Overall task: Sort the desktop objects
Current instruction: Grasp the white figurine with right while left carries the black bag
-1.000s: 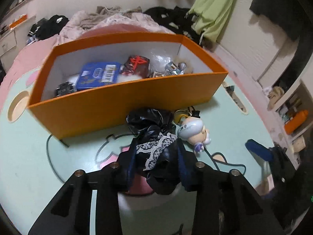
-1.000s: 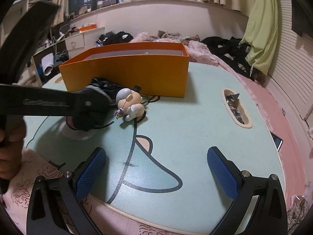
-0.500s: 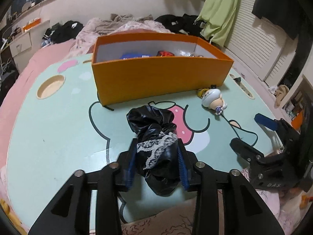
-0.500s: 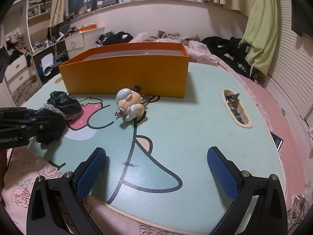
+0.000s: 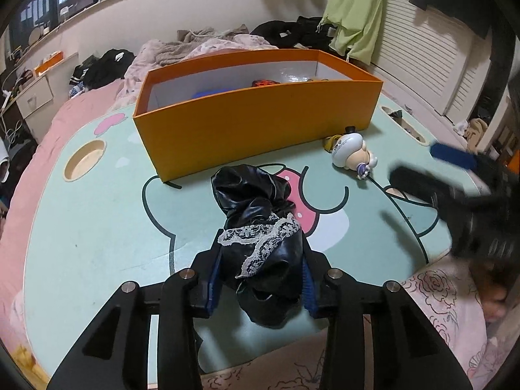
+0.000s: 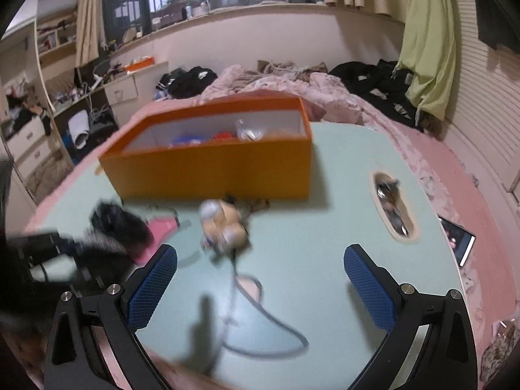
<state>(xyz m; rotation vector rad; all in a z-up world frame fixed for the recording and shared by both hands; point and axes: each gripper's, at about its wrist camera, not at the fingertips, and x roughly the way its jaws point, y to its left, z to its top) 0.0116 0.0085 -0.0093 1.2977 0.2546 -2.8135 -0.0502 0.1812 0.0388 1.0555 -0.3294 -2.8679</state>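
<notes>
A crumpled black cloth with white lace trim (image 5: 253,201) rests on the mint table (image 5: 97,227), its near end between my left gripper's (image 5: 260,260) blue pads. The jaws are closing and the pads press on its sides. An orange box (image 5: 253,130) with several items inside stands behind it. A small white-capped doll (image 5: 352,151) lies on the table just in front of the box's right end. My right gripper (image 6: 260,256) hangs wide open above the table with nothing between its pads, the doll (image 6: 222,227) just ahead of it. The right wrist view is motion-blurred.
The table has a round cup hole (image 5: 85,160) at the left and an oval slot (image 6: 393,208) holding small items at the right. A phone (image 6: 458,240) lies on the pink bedding beyond the right edge. Heaped clothes lie behind the box.
My left gripper has drawn the black cloth back from the box toward the table's near edge. The right gripper has risen and swung, so the doll now sits closer ahead of it.
</notes>
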